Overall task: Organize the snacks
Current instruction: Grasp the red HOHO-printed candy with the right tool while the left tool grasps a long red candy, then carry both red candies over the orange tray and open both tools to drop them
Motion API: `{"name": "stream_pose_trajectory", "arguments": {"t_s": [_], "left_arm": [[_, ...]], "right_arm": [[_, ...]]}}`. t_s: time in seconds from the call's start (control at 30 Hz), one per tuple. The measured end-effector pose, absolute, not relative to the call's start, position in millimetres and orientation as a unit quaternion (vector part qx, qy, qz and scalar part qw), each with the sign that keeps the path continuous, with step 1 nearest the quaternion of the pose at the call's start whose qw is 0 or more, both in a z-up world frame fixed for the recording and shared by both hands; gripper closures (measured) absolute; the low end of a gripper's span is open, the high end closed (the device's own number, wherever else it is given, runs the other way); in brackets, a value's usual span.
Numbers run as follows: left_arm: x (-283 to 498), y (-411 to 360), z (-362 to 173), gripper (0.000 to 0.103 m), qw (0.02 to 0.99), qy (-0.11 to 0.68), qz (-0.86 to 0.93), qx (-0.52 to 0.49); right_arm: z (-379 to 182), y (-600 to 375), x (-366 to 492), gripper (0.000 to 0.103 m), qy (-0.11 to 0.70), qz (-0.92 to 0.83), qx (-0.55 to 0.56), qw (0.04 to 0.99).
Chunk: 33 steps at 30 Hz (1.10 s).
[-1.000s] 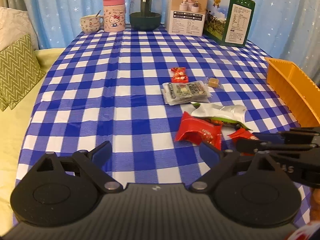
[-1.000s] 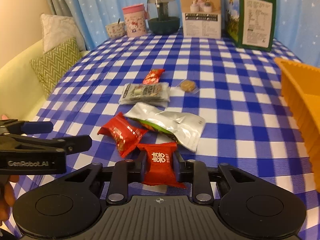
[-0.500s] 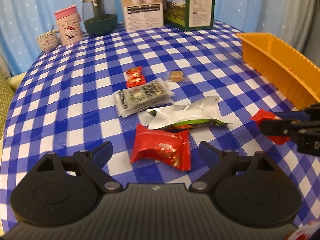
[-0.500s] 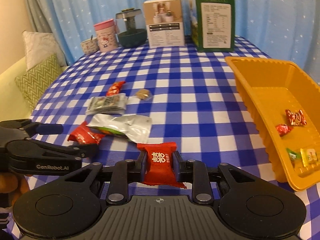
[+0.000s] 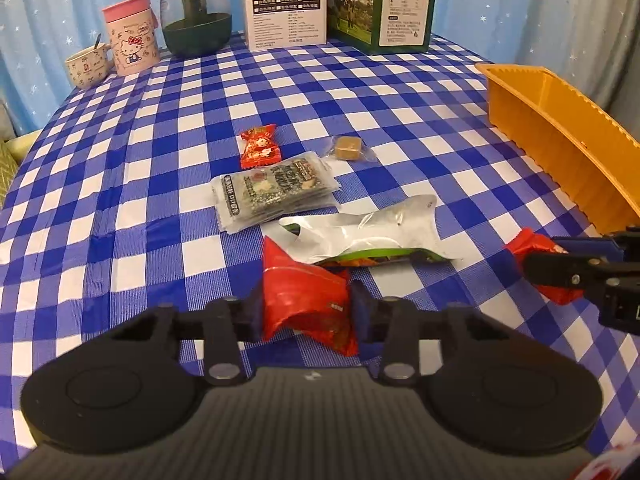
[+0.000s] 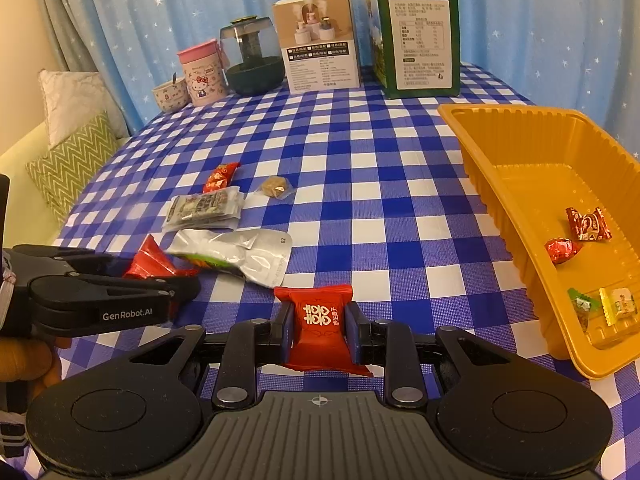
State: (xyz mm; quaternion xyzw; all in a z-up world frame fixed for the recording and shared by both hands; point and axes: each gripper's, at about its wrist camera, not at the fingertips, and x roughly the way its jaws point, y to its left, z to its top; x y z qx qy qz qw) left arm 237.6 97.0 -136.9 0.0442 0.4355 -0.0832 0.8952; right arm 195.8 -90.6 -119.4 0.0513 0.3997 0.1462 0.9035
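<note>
The left gripper (image 5: 308, 312) has its jaws closing on a red packet (image 5: 306, 300) that sits between them, pads touching its sides, just beside the silver pouch (image 5: 368, 232). The right gripper (image 6: 319, 326) is clamped on a red candy (image 6: 318, 326), between pouch and tray (image 6: 500, 184).
</note>
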Motion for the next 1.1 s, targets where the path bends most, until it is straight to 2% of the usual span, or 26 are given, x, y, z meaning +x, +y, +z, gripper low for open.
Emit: {"name": "stream_pose_trajectory", "arguments": {"t_s": [0.17,0.33,1.1], "left_arm": [[226.4,96.6,-129.4,0.076,0.897,0.434,-0.076,0.025],[210.2,94.6,-117.6,0.079,0.902,0.427,-0.065,0.006],[134.8,46.1,-58.3,0.080,0.913,0.403,-0.061,-0.035]], "right_arm": [[-116.3,-92.2,193.7,0.076,0.396,0.144,0.054,0.905],[-109.1,-95.0,187.7,0.076,0.389,0.146,0.057,0.908],[-66.4,-138.8,132.6,0.076,0.353,0.142,0.070,0.922]]}}
